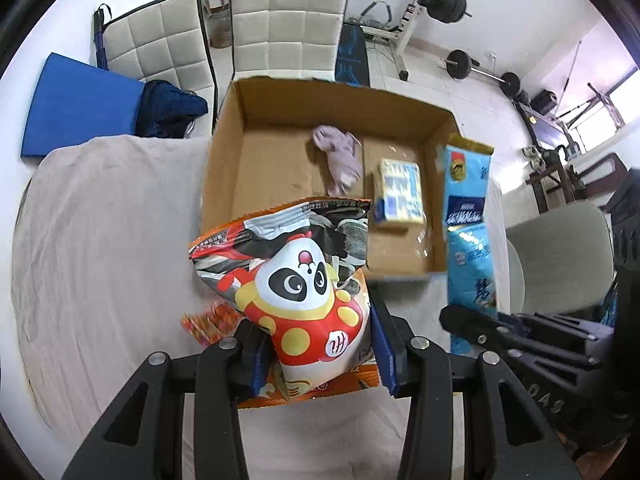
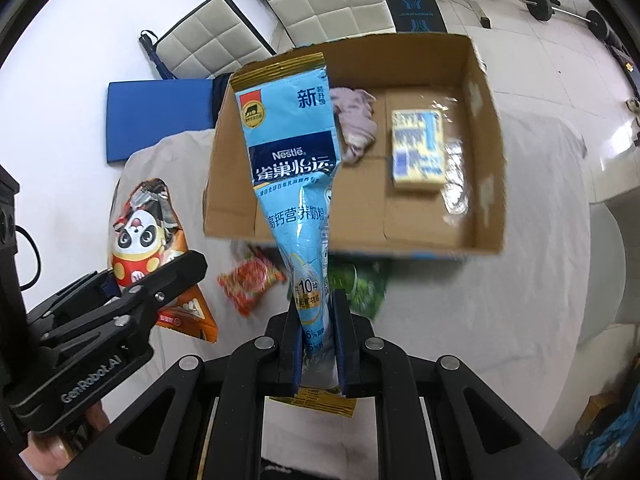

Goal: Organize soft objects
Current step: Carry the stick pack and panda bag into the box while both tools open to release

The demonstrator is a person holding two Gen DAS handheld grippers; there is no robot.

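My left gripper (image 1: 316, 356) is shut on a panda snack bag (image 1: 296, 280), held just short of the cardboard box (image 1: 224, 152). My right gripper (image 2: 318, 344) is shut on a light blue Nestle milk powder pouch (image 2: 292, 152), held up over the box's near left corner (image 2: 224, 216). The pouch also shows at the right of the left wrist view (image 1: 468, 208). Inside the box lie a lilac cloth (image 1: 340, 156) (image 2: 356, 120) and a yellow-blue tissue pack (image 1: 400, 192) (image 2: 418, 148). The panda bag and left gripper (image 2: 168, 276) show at lower left in the right wrist view.
A small red-orange packet (image 2: 248, 280) (image 1: 208, 320) and a green packet (image 2: 364, 284) lie on the grey-clothed table (image 1: 100, 220) near the box. White padded chairs (image 1: 280, 28), a blue mat (image 1: 76, 104) and gym weights (image 1: 448, 0) stand behind.
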